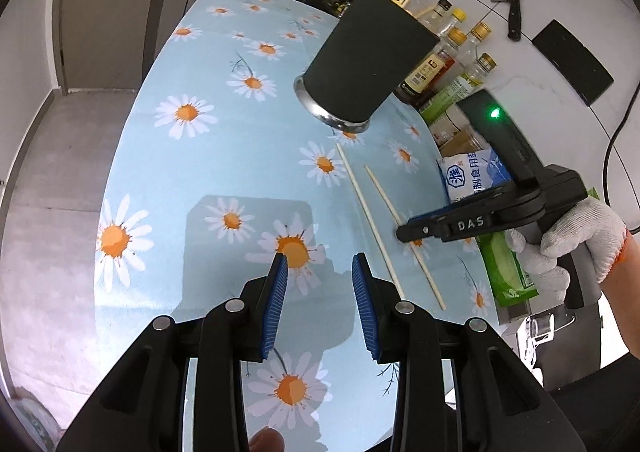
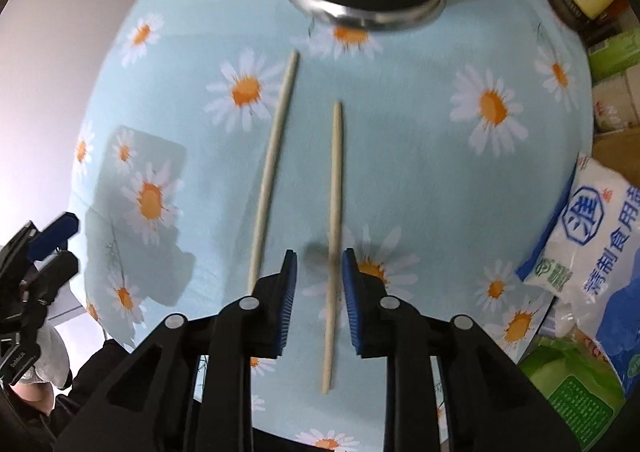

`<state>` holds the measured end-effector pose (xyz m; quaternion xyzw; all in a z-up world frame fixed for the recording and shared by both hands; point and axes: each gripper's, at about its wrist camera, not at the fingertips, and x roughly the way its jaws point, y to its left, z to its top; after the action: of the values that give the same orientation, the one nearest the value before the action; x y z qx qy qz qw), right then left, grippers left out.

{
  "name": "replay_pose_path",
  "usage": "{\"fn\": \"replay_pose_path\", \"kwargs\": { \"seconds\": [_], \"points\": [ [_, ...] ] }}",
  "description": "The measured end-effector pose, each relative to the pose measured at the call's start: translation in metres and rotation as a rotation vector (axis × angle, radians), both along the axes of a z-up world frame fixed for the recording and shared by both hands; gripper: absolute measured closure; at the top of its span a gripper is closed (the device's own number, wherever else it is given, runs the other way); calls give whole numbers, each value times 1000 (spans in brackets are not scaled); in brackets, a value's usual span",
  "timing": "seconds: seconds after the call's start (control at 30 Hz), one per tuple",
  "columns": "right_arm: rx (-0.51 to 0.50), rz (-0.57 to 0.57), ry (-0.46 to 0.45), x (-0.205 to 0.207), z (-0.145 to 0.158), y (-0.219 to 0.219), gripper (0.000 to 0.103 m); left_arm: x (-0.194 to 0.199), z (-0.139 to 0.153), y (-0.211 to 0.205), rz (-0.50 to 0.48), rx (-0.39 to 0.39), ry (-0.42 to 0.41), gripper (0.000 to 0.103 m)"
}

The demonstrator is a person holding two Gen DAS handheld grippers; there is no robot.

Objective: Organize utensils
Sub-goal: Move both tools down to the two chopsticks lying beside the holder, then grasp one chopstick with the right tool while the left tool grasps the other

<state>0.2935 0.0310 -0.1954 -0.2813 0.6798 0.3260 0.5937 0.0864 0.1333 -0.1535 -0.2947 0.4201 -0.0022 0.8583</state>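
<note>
While my claws hover over the table, the scene reads so:

Table (image 1: 168, 171): covered in smooth pale-blue cloth printed with white daisies with orange centres.

Chopsticks: two slim, pale wooden sticks lie flat on the cloth, side by side but apart, tapering toward the far end; the left chopstick (image 2: 274, 159) reaches farther away than the right chopstick (image 2: 335, 236).

Holder (image 1: 364, 63): dark matte cylinder on a shiny metal base ring, standing just beyond the far tips of the chopsticks; several more pale sticks poke out of its top in my left view.

My right claw (image 2: 318, 288): ribbed blue pads on black arms, parted a moderate way, straddling the right chopstick near its thick end; the pads do not touch it and grip nothing.

My left claw (image 1: 320, 292): the same blue ribbed pads, spread fairly wide, holding nothing, over bare cloth to the left of the chopsticks.

Right edge: a white and blue salt bag (image 2: 596, 236), soft plastic, lies beside green packets.

Far right: glass bottles (image 1: 460, 47) with gold caps stand behind the holder.
</note>
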Motion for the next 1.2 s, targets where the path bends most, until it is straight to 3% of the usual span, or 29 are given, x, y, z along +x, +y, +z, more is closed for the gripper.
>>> {"fn": "replay_pose_path", "kwargs": {
  "seconds": [0.17,0.57,0.9,1.2],
  "points": [
    [-44,4,-37,-3,-5,3,97,-2,-6,1,-1,-18,15,71],
    [-2,-56,-4,1,-5,1,97,15,-7,-14,-82,-26,64,71],
    [204,-102,5,-5,53,-32,97,56,3,-30,-66,-38,135,71],
    [402,-129,9,-4,95,-87,97,109,-3,-48,-30,-29,293,71]
  ]
}}
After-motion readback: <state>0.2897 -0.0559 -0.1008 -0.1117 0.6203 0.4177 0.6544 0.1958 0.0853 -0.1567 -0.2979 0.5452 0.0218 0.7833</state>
